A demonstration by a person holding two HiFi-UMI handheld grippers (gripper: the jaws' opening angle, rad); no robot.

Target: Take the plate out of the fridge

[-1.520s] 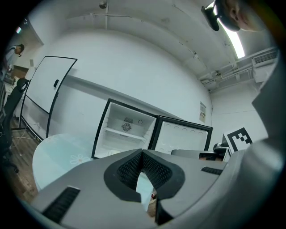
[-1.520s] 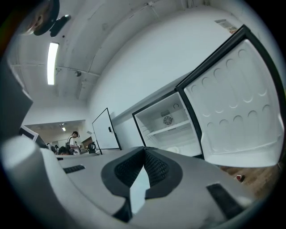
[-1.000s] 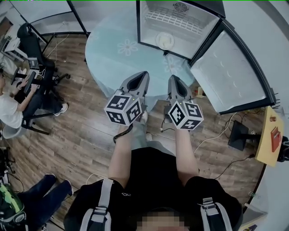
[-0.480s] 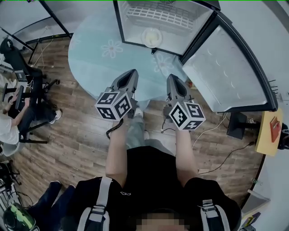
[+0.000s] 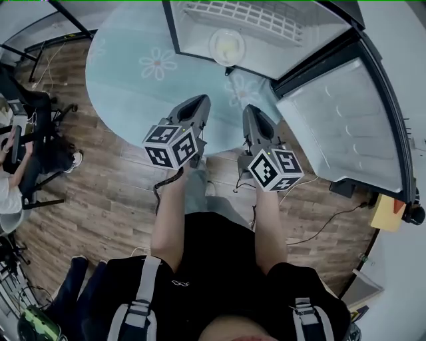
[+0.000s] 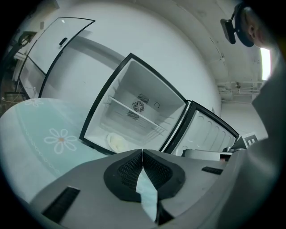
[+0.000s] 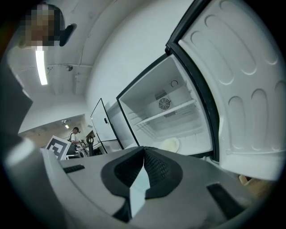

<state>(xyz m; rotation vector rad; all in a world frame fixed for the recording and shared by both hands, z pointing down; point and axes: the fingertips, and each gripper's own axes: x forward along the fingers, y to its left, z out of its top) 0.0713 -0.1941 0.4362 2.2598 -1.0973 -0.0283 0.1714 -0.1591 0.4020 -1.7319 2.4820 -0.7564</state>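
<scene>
A pale round plate (image 5: 226, 45) lies on the floor of the open mini fridge (image 5: 286, 41), below its wire shelf (image 5: 253, 16). It also shows as the plate (image 6: 117, 142) in the left gripper view and the plate (image 7: 170, 144) in the right gripper view. My left gripper (image 5: 198, 102) and right gripper (image 5: 251, 110) are side by side over the rug, short of the fridge mouth, pointing at it. The left gripper (image 6: 142, 151) is just beginning to open, its tips still touching, with nothing between them. The right gripper (image 7: 144, 148) is shut and empty.
The fridge door (image 5: 346, 120) stands swung wide to the right. A round pale blue rug with flowers (image 5: 133, 73) lies on the wooden floor (image 5: 113, 200) in front of the fridge. A seated person (image 5: 8, 180) and a chair are at the far left. Cables (image 5: 319, 226) trail at the right.
Both grippers and the head view have moved forward, so the fridge and plate sit nearer and more centred ahead of the tips. Neither gripper has visibly opened.
</scene>
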